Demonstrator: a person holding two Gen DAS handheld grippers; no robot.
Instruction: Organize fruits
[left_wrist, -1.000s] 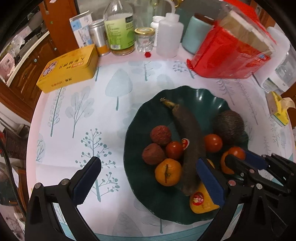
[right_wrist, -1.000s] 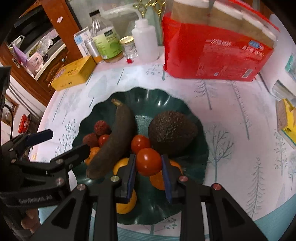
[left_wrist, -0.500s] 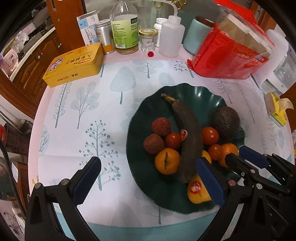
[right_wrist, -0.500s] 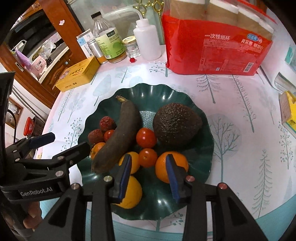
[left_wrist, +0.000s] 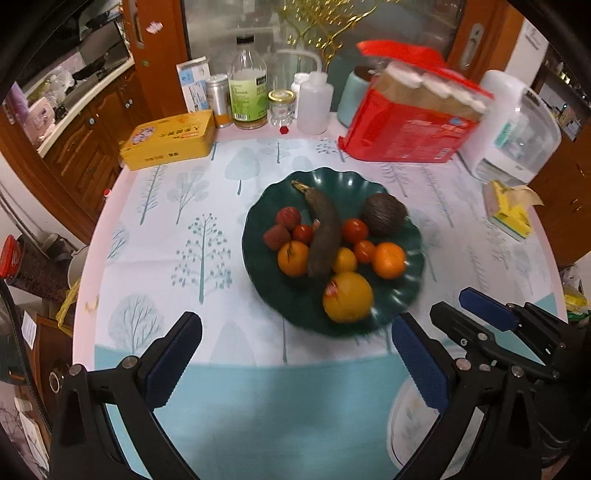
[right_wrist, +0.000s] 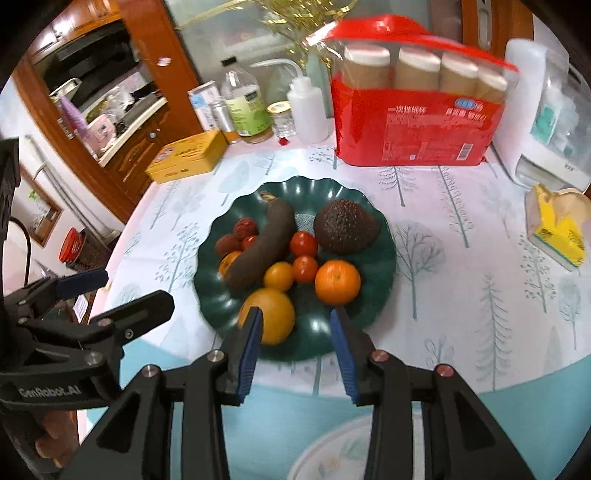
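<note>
A dark green scalloped plate (left_wrist: 413, 236) (right_wrist: 384, 258) sits mid-table with a blackened banana (left_wrist: 325, 230) (right_wrist: 264, 247), an avocado (left_wrist: 384, 216) (right_wrist: 345, 227), tomatoes (left_wrist: 355, 230) (right_wrist: 303, 243), lychees (left_wrist: 287, 218) (right_wrist: 244, 225), oranges (left_wrist: 388, 260) (right_wrist: 338, 282) and a big stickered orange (left_wrist: 347, 297) (right_wrist: 273, 314). My left gripper (left_wrist: 295, 363) is open and empty, near the table's front edge. My right gripper (right_wrist: 295, 349) is open and empty, just in front of the plate; it also shows in the left wrist view (left_wrist: 484, 310).
At the back stand a yellow tin (left_wrist: 170, 140), a bottle (left_wrist: 247, 92), a squeeze bottle (left_wrist: 314, 103), a red pack of paper cups (left_wrist: 410, 125) (right_wrist: 413, 110) and a white appliance (left_wrist: 513, 129). A tissue pack (left_wrist: 509, 210) lies right. A white stool (left_wrist: 410, 428) shows below the table edge.
My right gripper opened, left a tomato on the plate and drew back. Both grippers pulled back from the plate toward the table's front edge.
</note>
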